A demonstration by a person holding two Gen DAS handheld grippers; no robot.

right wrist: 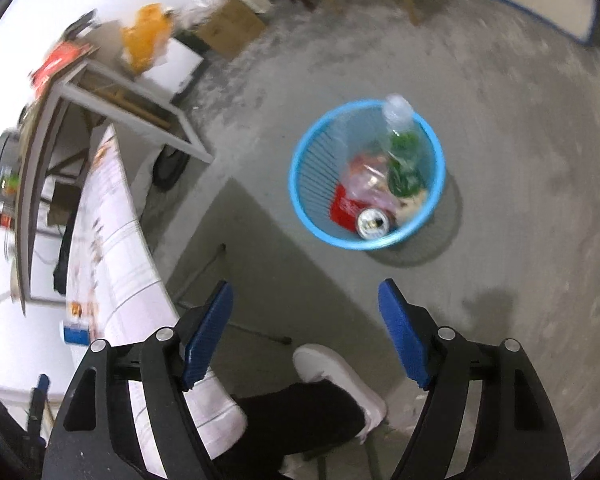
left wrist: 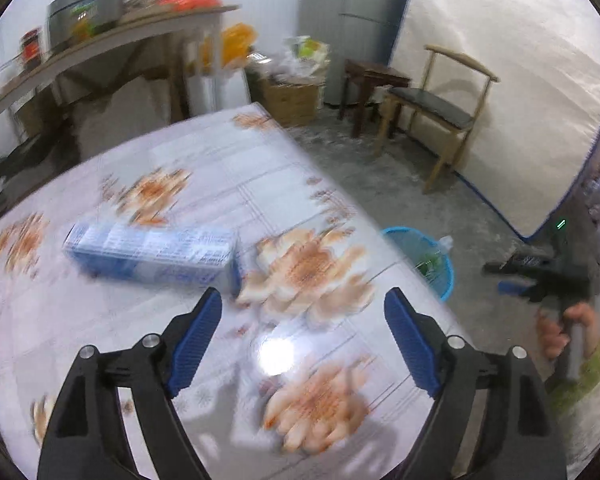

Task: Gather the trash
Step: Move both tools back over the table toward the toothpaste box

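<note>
Nearest in the left wrist view, the left claw (left wrist: pixel 303 300) hangs over the bench (left wrist: pixel 220 184) with its blue pads spread wide and nothing between them. Just beyond its left fingertip lies a blue-and-white carton (left wrist: pixel 152 254) on its side on the flower-patterned cloth, apart from the pads. Past the bench's right edge the blue waste basket (left wrist: pixel 424 258) peeks out on the floor, only partly seen, and at the far right the right claw (left wrist: pixel 512 280) shows as a dark, blurred shape in the person's hand (left wrist: pixel 560 330). Farther back stand a wooden chair (left wrist: pixel 440 108) and a cardboard box (left wrist: pixel 294 100).

The right wrist view looks down at the floor. The right claw (right wrist: pixel 305 296) is also wide open and empty, above a white shoe (right wrist: pixel 340 376). Farther off, this view alone shows the waste basket's (right wrist: pixel 300 184) contents: a plastic bottle (right wrist: pixel 400 136) leaning against the rim, a drink can (right wrist: pixel 373 223), a red packet (right wrist: pixel 342 206) and crumpled clear wrap. The bench (right wrist: pixel 112 232) appears only as an edge at the left, the carton (right wrist: pixel 75 331) a small blue patch on it.
</note>
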